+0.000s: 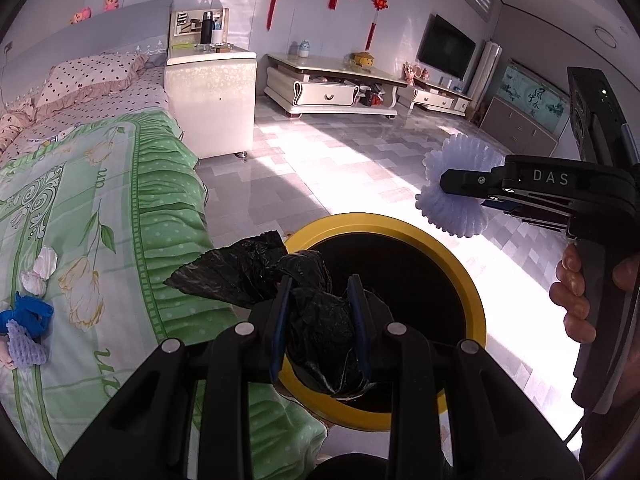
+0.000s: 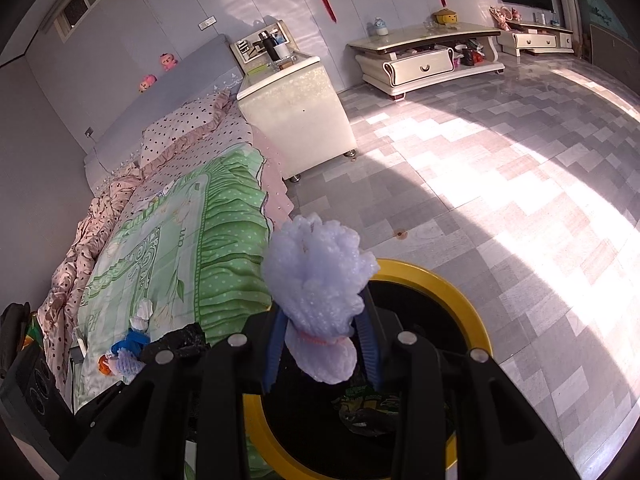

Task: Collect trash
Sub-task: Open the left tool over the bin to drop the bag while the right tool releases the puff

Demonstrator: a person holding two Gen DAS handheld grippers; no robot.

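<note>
My left gripper (image 1: 320,296) is shut on a crumpled black plastic bag (image 1: 316,320) and holds it over the yellow-rimmed black bin (image 1: 452,252). My right gripper (image 2: 324,316) is shut on a pale lilac foam net (image 2: 320,276) above the bin's rim (image 2: 460,292); it also shows in the left wrist view (image 1: 460,200), up and to the right of the bin. The bin stands on the floor by the bed. More trash lies on the green bedspread: a blue wad (image 1: 32,314), a lilac foam net (image 1: 24,346) and white foam pieces (image 1: 40,270).
The bed (image 1: 100,220) with the green cover fills the left. A white bedside cabinet (image 1: 212,100) stands beyond it. A low TV cabinet (image 1: 332,88) and a TV (image 1: 446,48) line the far wall. Tiled floor (image 2: 500,160) stretches to the right.
</note>
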